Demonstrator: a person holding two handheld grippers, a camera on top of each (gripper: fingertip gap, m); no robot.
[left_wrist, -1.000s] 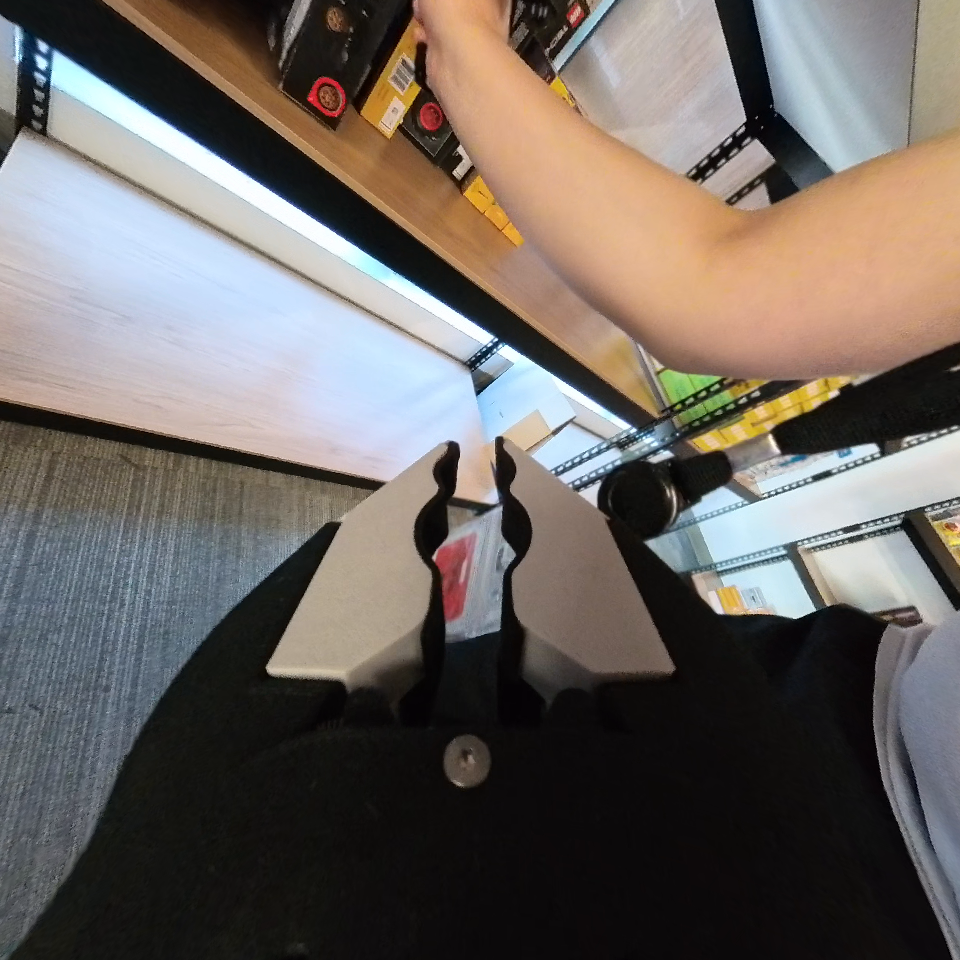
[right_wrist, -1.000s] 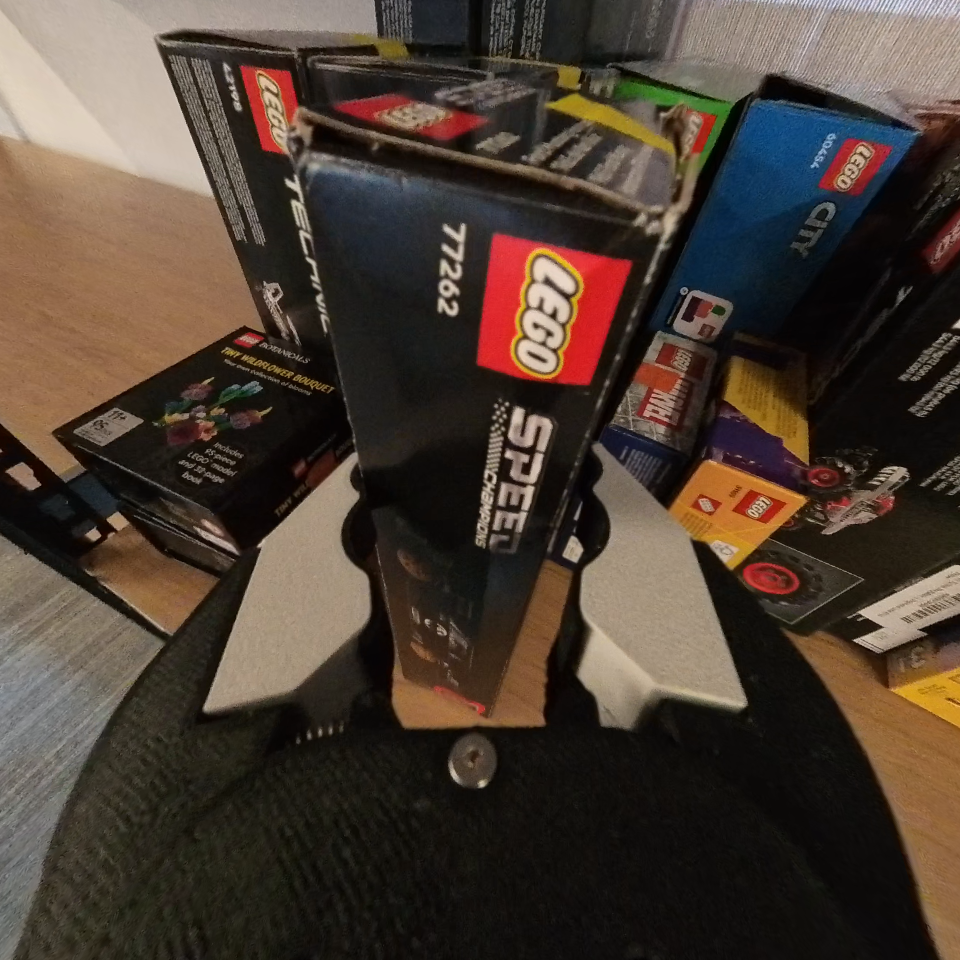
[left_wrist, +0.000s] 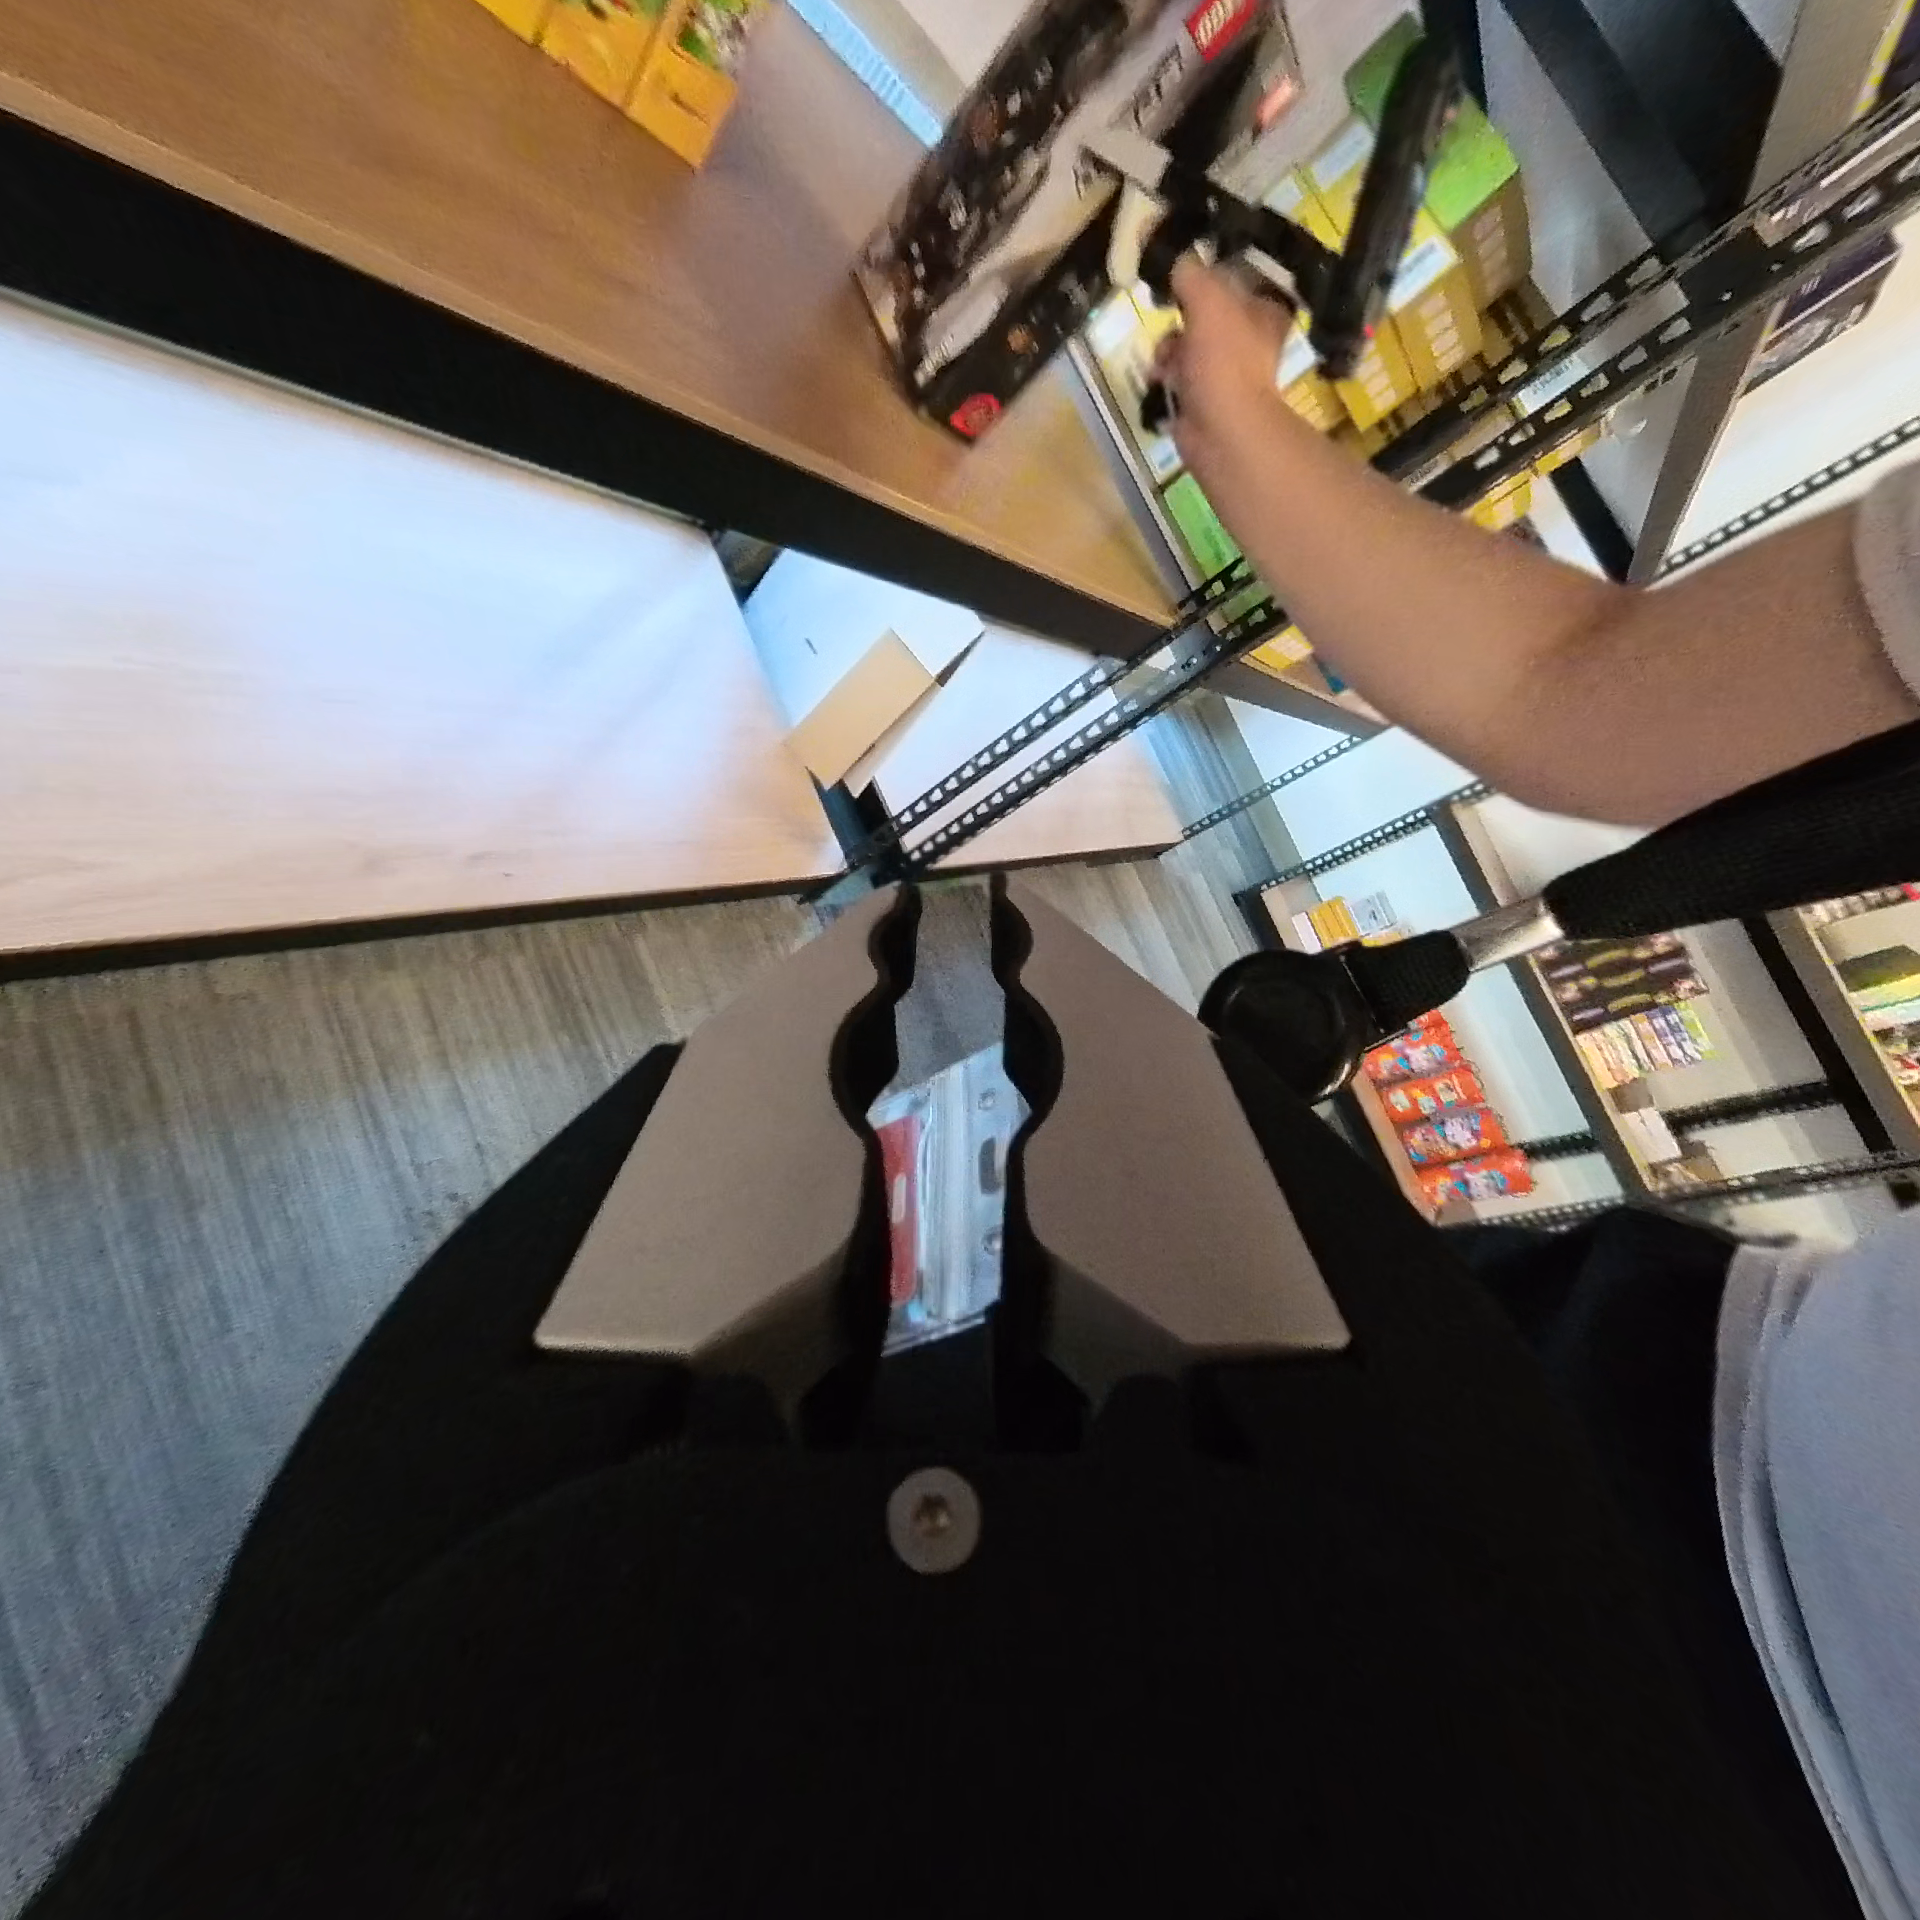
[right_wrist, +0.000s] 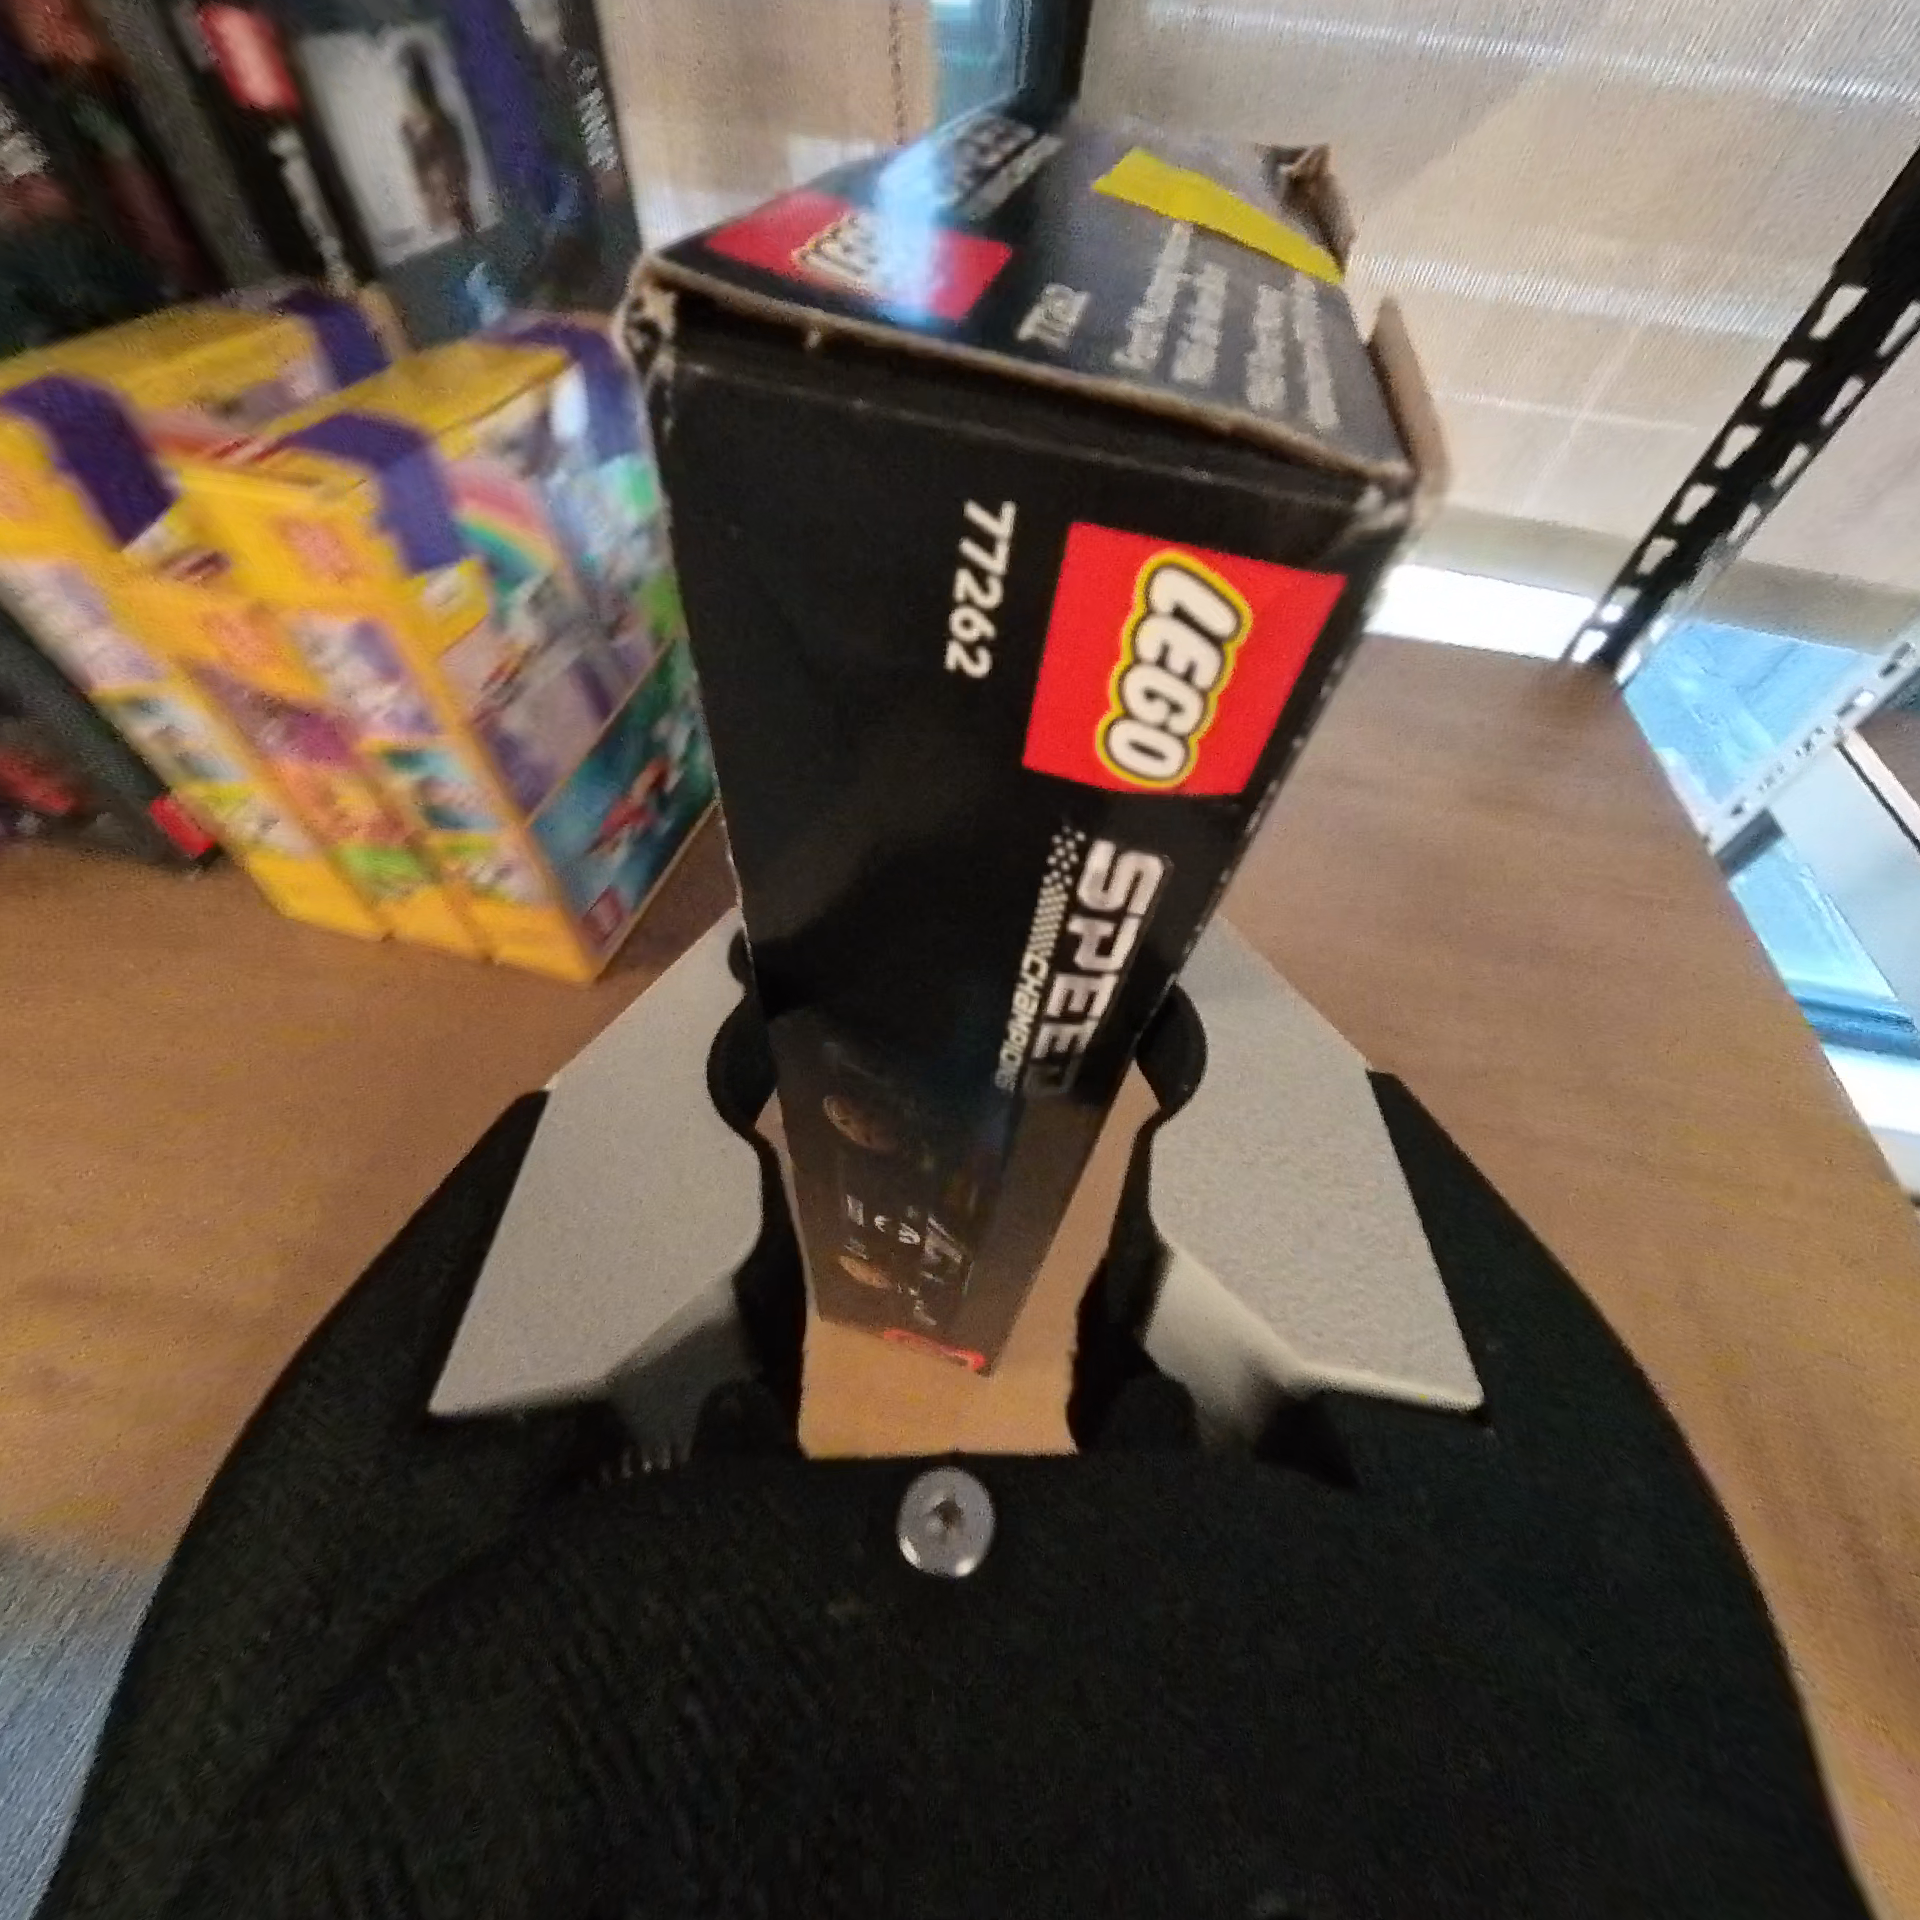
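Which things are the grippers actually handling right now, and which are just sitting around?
In hand: black box, clamped in the right gripper; red-and-clear packet, between the fingers of the left gripper.
Lying about: yellow boxes; dark boxes behind them; wooden shelf.

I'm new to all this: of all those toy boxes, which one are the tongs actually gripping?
The tall black box, clamped upright in the right tongs; the yellow boxes stand untouched on the shelf behind.
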